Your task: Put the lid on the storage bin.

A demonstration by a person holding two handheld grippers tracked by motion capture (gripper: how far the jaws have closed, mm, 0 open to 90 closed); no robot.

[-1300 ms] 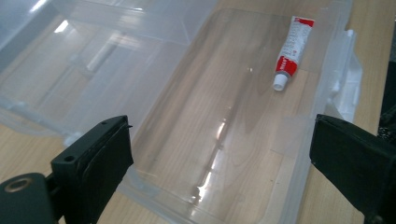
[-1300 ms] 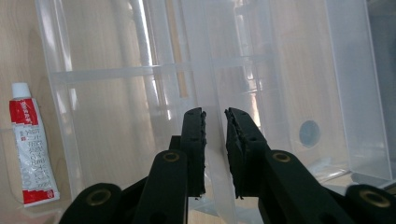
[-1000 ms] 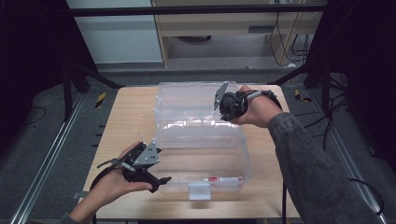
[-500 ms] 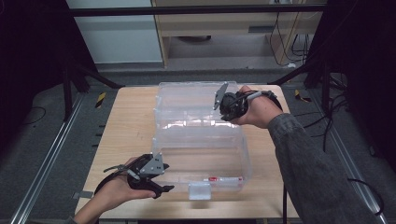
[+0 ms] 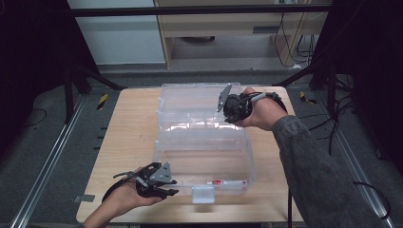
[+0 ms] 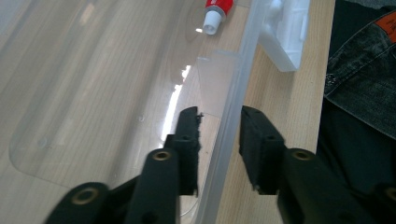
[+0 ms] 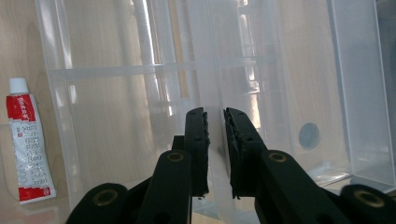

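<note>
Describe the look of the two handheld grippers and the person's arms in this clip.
Both the left gripper and right gripper are black, each topped by a grey three-cornered plate and trailing a black cable. Their jaws are flat black bars with brass-coloured pivot rings. The right arm wears a grey sleeve; the left forearm is bare.

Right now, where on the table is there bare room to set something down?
The widest bare strip of table lies left of the clear box. A narrower strip runs right of the box, under the sleeve. The near edge is crowded by the left tool and the white latch.
</note>
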